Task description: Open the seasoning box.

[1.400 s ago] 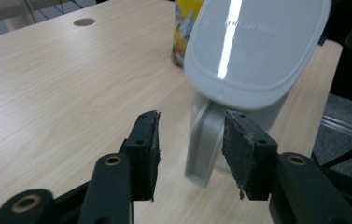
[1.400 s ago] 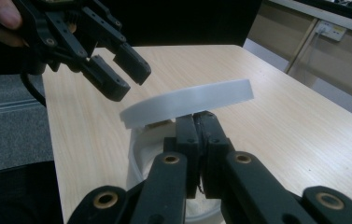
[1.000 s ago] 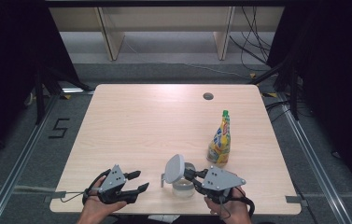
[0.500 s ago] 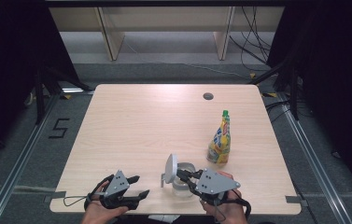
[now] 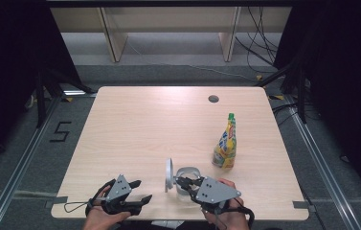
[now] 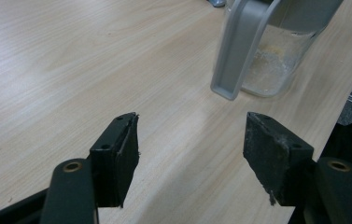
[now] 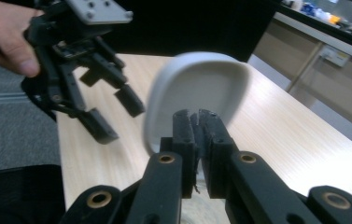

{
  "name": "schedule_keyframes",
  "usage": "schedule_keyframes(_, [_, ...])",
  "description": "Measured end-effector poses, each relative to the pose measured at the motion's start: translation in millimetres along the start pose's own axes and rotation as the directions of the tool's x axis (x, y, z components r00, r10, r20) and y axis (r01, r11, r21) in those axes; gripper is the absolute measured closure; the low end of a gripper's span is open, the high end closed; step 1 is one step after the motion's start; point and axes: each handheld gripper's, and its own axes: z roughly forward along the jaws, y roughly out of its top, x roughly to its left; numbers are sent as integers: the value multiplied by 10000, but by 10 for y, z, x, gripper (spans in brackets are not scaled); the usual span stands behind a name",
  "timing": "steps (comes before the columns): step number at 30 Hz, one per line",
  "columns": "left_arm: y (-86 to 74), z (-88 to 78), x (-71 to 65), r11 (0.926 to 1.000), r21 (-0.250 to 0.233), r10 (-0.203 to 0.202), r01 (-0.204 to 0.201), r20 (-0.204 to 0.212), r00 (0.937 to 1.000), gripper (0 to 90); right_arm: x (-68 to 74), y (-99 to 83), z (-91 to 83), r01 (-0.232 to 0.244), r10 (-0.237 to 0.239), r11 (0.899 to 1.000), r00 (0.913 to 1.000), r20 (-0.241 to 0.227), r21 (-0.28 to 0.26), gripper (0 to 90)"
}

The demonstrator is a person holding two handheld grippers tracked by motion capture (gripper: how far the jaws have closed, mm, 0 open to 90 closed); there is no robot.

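Where the right claw (image 5: 182,182) met the jar (image 5: 187,178), its pinched tips hid the rim, so what they held could not be told. That clear glass jar stood at the tabletop's (image 5: 144,129) near edge, grey lid (image 5: 169,174) tipped upright, pale powder dusting its bottom (image 6: 269,65). Nearby, the left claw (image 5: 142,191) had just been opening, empty and wide. Farther right stood a crinkly yellow pouch (image 5: 226,143).

Table (image 5: 135,124): bare wood across the far and left parts, open passage throughout. Obstacles: glass jar (image 5: 187,178) with raised grey lid (image 5: 168,175) at the near edge, centre; yellow pouch (image 5: 226,143) upright just right of it, a narrow gap between. Far right: small hole (image 5: 213,98), flush.
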Motion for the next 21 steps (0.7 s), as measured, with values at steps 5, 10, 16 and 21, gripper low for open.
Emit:
schedule_keyframes(5, [3,8,6,9999,37,-144,144,59,9999,335,-112,-124,-94,-541,542,9985,9967,608,-35,811])
schedule_keyframes(10, [14,16,-21,9998,0,174,-174,13,9998,323,-244,-264,-208,-1175,1169,9931,9840,1345,-32,621])
schedule_keyframes(16, [7,2,3,9996,217,189,-187,-55,9998,317,-329,-400,-349,-2057,2005,9786,9533,2257,-7,494])
schedule_keyframes(21, [8,11,-33,9999,0,-120,120,22,9999,318,-405,-566,-485,-2267,2133,9739,9281,3053,87,467])
